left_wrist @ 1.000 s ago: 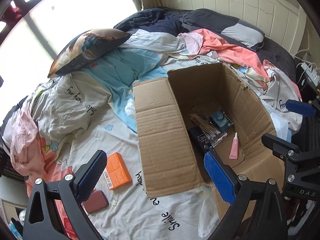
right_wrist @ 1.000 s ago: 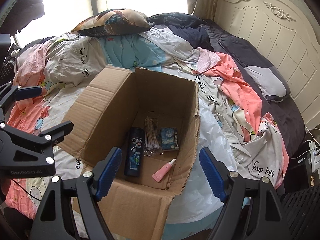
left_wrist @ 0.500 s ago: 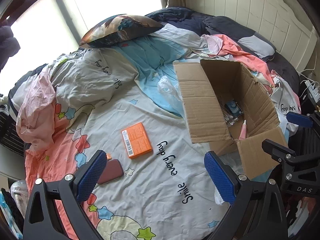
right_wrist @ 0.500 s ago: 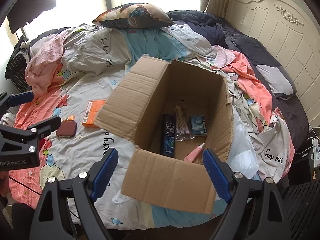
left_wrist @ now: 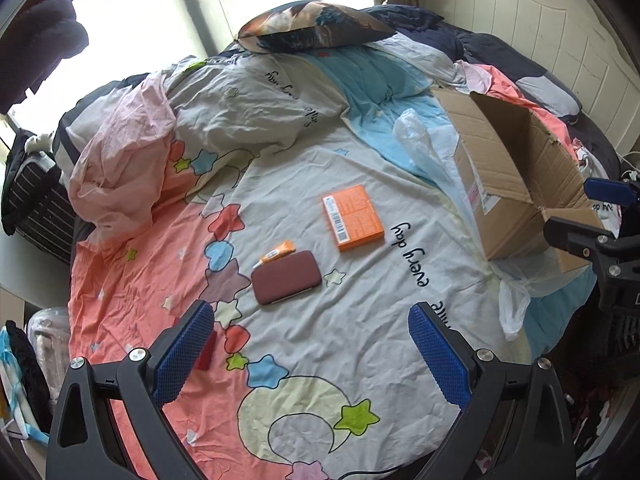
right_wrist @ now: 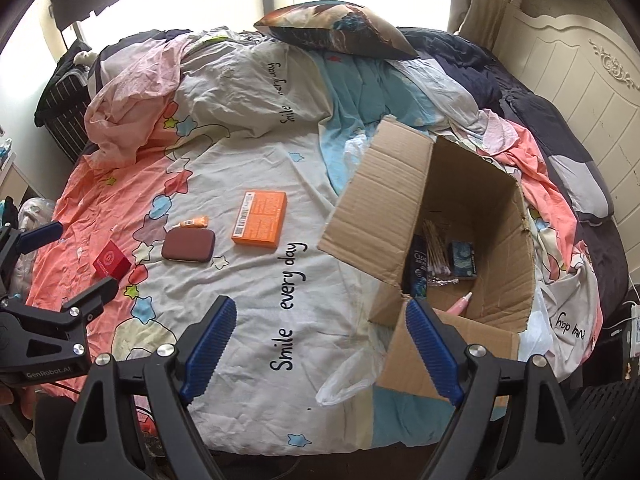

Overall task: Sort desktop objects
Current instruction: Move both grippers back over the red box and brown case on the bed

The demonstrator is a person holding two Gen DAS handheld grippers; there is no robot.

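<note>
two grippers hung above the bed, both gaping wide with nothing between their blue pads. the left gripper (left_wrist: pixel 312 344) hovered over the patterned quilt (left_wrist: pixel 360 360), touching nothing; a red box (right_wrist: pixel 111 265) lay near its left finger. farther right lay a maroon case (left_wrist: pixel 286 277) with a small orange tube (left_wrist: pixel 276 252) just beside it, then an orange box (left_wrist: pixel 353 217). the right gripper (right_wrist: pixel 316 344), empty, pointed between those things and the open cardboard box (right_wrist: pixel 496 216), which held a dark bottle (right_wrist: pixel 418 268), cotton swabs (right_wrist: pixel 436 248), a blue pack (right_wrist: pixel 464 264) and a pink tube (right_wrist: pixel 462 302).
</note>
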